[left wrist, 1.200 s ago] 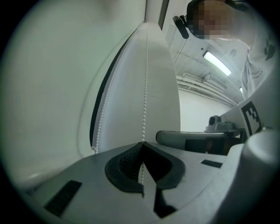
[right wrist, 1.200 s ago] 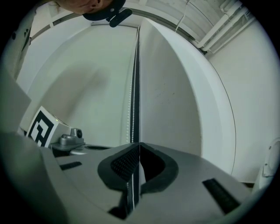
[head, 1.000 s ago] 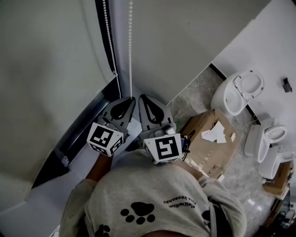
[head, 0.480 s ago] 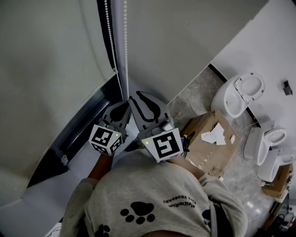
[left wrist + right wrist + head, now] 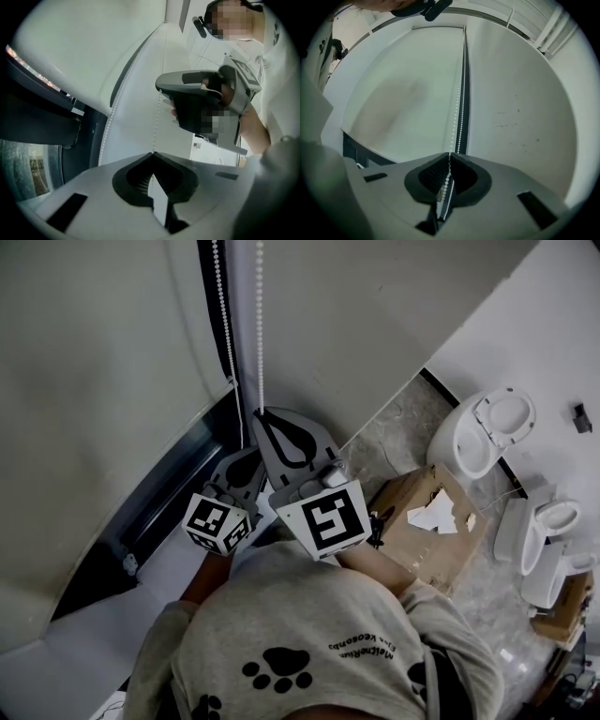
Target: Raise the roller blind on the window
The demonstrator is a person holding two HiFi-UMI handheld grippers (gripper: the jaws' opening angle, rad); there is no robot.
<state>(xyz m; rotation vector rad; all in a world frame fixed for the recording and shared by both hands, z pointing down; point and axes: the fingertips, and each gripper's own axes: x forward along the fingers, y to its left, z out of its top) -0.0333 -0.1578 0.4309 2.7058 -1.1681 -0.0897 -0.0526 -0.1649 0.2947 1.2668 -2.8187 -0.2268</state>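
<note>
**Blind to the left, floor clutter to the right**

In the head view the roller blind (image 5: 94,381) fills the span from 8 to 11 o'clock, with the window frame (image 5: 155,517) below its lower edge at 8 o'clock. The bead chain (image 5: 260,334) hangs at 12 o'clock, just right of the blind's edge, and the wall (image 5: 375,315) lies at 1 o'clock. On the floor, a cardboard box (image 5: 412,549) sits at 4 o'clock with paper (image 5: 436,512) on top. A toilet (image 5: 483,432) stands behind it at 3 o'clock. The person (image 5: 309,652) is at 6 o'clock.
</note>
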